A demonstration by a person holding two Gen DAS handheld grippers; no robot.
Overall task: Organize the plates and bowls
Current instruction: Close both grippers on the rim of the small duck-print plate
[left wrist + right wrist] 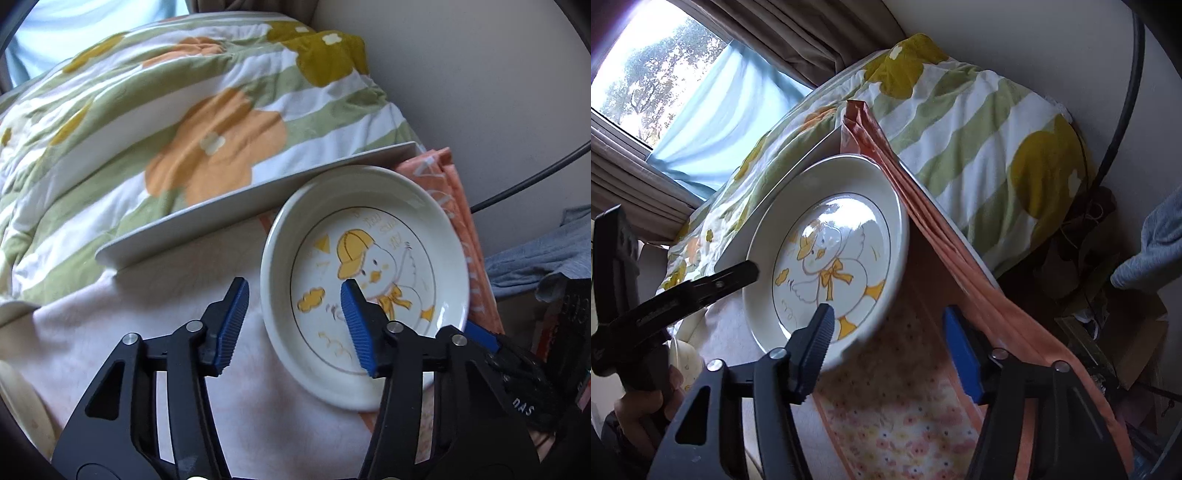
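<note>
Black scissor-arm jaws with ribbed blue pads fill the bottom of the left wrist view: the left gripper (293, 325) stands partly apart, straddling the near-left rim of a round cream ceramic plate printed with a yellow-capped duck (384, 236). One pad hangs over the plate's picture, the other outside the rim above a pale pink cloth (110, 332); neither pad visibly presses the rim. The plate lies on that cloth and on an orange-bordered floral mat (465, 236), its far edge just beside a long white rectangular tray (207, 218). Behind rises a quilt with green stripes and orange flowers (155, 122). At the plate's right edge another blue pad and black finger reach in.

From the right wrist view, the right gripper (888, 349) is likewise half open, its left pad in front of the duck plate's (827, 206) near rim and its right pad over the floral mat (905, 417); whether either touches the plate cannot be told. The left gripper's black finger (735, 277) meets the plate's left rim, held by a hand (642, 410) at the lower left. A window with a blue curtain (713, 118) shows beyond.
</note>
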